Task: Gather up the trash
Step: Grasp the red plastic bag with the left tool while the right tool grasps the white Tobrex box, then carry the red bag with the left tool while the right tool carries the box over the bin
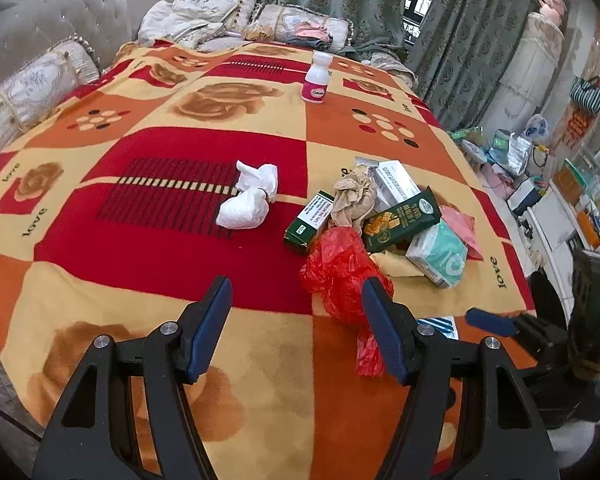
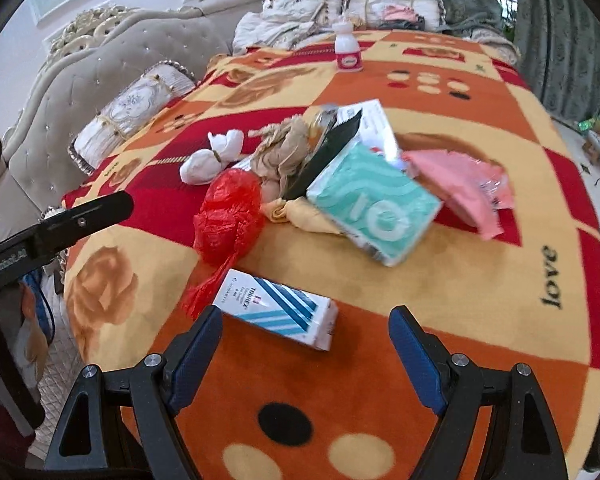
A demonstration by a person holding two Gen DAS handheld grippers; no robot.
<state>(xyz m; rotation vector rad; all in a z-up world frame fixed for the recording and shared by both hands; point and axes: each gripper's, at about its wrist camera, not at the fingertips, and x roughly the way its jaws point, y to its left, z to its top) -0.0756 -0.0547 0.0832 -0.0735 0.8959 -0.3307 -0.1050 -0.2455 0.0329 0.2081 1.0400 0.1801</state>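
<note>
Both sets of jaws stand apart w/ nothing between them. Right gripper (image 2: 306, 344) hangs just short of a striped box (image 2: 278, 314) lying flat on the blanket (image 2: 480, 280). Left gripper (image 1: 296, 316) hovers w/ its inner pad in front of a red bag (image 1: 340, 268).

Rest of the trash sits in a heap beyond: tissue pack (image 2: 374, 210), pink wrapper (image 2: 460, 184), green box (image 1: 308, 222), dark snack pack (image 1: 400, 218), beige wad (image 1: 352, 200). White wad (image 1: 248, 200) lies apart to the left; bottle (image 1: 318, 78) stands well back.

Likely step: reach for nearest pieces. Best approach, prob.: straddle the box across its narrow width, pinch the bag's bulk rather than its tail, and keep pads clear of the soft blanket.
</note>
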